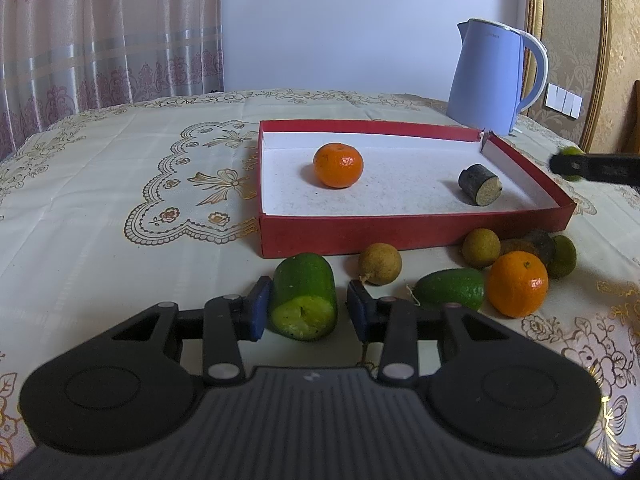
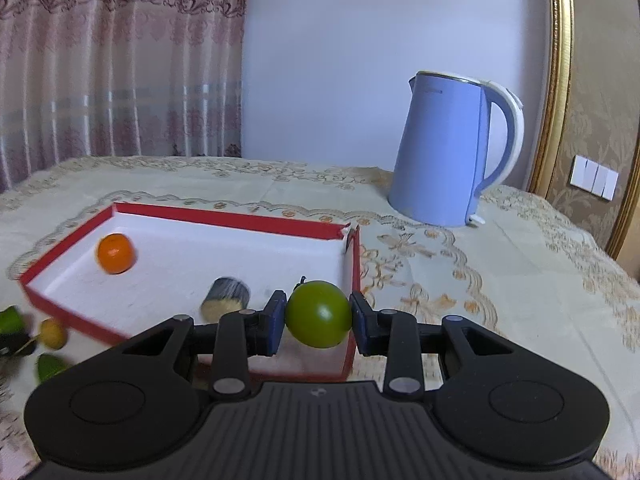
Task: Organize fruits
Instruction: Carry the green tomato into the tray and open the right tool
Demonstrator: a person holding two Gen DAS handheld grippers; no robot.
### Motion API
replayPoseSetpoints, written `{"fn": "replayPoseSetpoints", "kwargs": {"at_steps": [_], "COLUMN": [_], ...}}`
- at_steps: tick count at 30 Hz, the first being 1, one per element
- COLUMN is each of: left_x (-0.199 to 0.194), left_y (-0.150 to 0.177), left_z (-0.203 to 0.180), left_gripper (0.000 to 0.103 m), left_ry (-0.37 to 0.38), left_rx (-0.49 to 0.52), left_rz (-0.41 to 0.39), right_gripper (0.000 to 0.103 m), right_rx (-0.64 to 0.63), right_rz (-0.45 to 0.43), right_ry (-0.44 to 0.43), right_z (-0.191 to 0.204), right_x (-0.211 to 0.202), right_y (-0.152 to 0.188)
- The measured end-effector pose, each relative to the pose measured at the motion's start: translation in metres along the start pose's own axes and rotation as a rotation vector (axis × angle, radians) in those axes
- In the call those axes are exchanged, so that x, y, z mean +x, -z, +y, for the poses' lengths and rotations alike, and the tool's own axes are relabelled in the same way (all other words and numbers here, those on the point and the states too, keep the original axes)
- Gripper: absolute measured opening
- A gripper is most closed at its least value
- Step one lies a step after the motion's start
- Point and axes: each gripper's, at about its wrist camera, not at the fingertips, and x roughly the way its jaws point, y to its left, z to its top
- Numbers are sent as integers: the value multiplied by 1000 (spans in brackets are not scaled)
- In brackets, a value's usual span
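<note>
Green fruit (image 2: 318, 314) in raised right tool (image 2: 318, 316)

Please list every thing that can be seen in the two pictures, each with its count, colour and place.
box: one, red outside, white inside, on the tablecloth
oranges: two, orange, one in the box, one in front of it
dark cut pieces: two, one in the box, one behind the outer orange
brown round fruits: two, in front of the box
green oval fruit: one, beside the outer orange
green round fruits: two, one by the pile, one held
green cut piece: one, between the left jaws
kettle: one, blue, behind the box
left gripper: black, jaws open
right gripper: black, jaws shut on a green round fruit
</note>
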Motion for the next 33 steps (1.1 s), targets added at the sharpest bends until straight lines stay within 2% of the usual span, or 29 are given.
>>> {"fn": "replayPoseSetpoints", "kwargs": {"at_steps": [7,13,23,26,31,33], "left_x": [0,0,1,0,0,0], "left_y": [0,0,-1,-1,-1,-1], "left_z": [0,1,-1,-2,-2,-3], "left_gripper": [37,37,38,38,38,38], "left_ry": [4,5,-3,-6,-9,-10], "left_rx": [-5,-6,8,13,17,19], "left_rz": [-1,-1,2,3,3,4], "right_gripper": [33,34,34,43,69,71], "right_rx": [-63,-45,-14,7,1,12], "right_rz": [64,131,157,139,36,14], "right_ry": [22,12,4,8,11,0], "right_z": [14,16,15,10,1,-3], "right_x": [47,78,87,76,22,0], "right_y": [-9,-8,-9,-10,0,9]}}
